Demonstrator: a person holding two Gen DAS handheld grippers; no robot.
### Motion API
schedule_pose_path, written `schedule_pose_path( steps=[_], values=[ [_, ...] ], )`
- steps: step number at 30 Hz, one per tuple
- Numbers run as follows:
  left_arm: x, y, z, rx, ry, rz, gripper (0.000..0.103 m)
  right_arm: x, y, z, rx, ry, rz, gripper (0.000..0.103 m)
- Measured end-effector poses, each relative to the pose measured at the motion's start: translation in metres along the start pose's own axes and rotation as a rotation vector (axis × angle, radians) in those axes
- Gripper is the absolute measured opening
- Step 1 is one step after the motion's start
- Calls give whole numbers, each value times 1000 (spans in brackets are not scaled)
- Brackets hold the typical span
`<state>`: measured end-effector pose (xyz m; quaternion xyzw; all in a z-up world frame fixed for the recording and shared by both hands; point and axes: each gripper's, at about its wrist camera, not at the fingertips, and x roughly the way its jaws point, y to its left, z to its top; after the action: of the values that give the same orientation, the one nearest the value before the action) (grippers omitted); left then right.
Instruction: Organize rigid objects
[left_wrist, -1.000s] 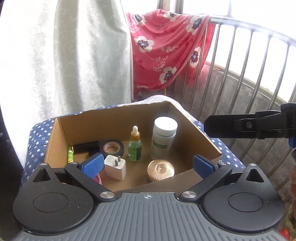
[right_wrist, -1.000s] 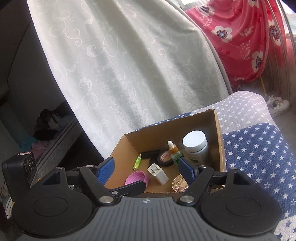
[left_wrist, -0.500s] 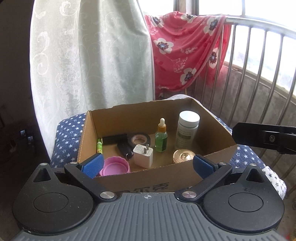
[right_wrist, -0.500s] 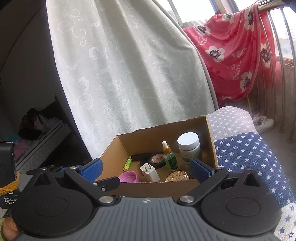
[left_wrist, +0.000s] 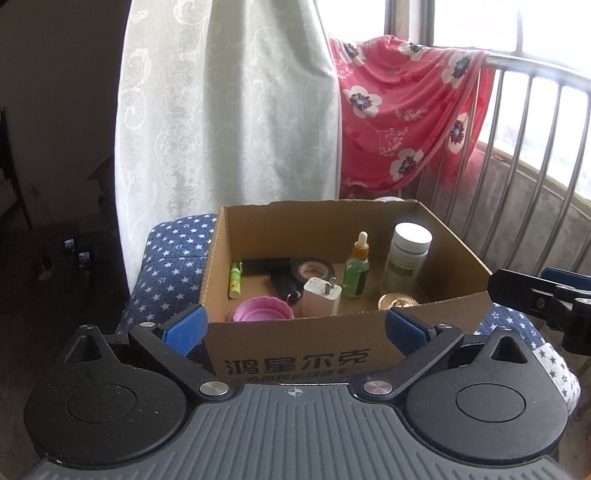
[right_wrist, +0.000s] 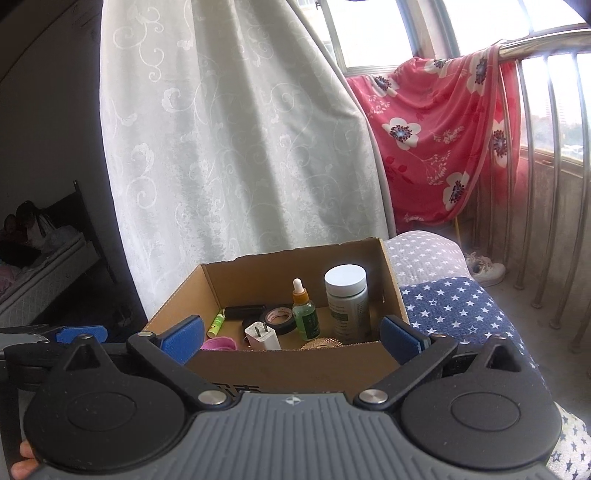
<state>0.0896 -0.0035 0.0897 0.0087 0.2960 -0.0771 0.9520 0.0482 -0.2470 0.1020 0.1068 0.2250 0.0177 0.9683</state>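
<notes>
Each gripper, left gripper (left_wrist: 293, 328) and right gripper (right_wrist: 291, 336), has a grey ribbed body, black round discs, silver screws and blue finger pads (left_wrist: 184, 326).

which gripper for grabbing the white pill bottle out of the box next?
Probably right. The white pill bottle stands at the cardboard box's right end, nearer the right gripper. The left gripper, also open, faces the pink lid.

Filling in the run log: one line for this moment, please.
left claw open | right claw open | both empty | items in cardboard box
</notes>
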Motion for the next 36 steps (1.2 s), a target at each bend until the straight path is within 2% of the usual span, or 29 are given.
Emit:
schedule_pose_path(
  steps=[3, 9, 17, 20, 25, 36],
  values=[
    [-1, 5, -4, -34, -8, 69, 103, 1, 4, -3, -16, -5, -29, 103],
    [4, 22, -9, -98, 16, 97, 103, -1, 8, -10, -33, -14, -88, 103],
    [11, 20, -14, -16, -9, 168, 103, 6, 6, -26, -40, 26, -152, 103],
    [10, 25, -14, -31, -24, 169, 103, 10, 7, -27, -53, 30, -188, 103],
    [17, 28, -13, -70, 7, 140, 103, 17, 9, -27, -97, 40, -225, 103],
    [24, 20, -15, -67, 26, 131, 103, 40, 18, -21, -111, 68, -171, 103]
  ],
)
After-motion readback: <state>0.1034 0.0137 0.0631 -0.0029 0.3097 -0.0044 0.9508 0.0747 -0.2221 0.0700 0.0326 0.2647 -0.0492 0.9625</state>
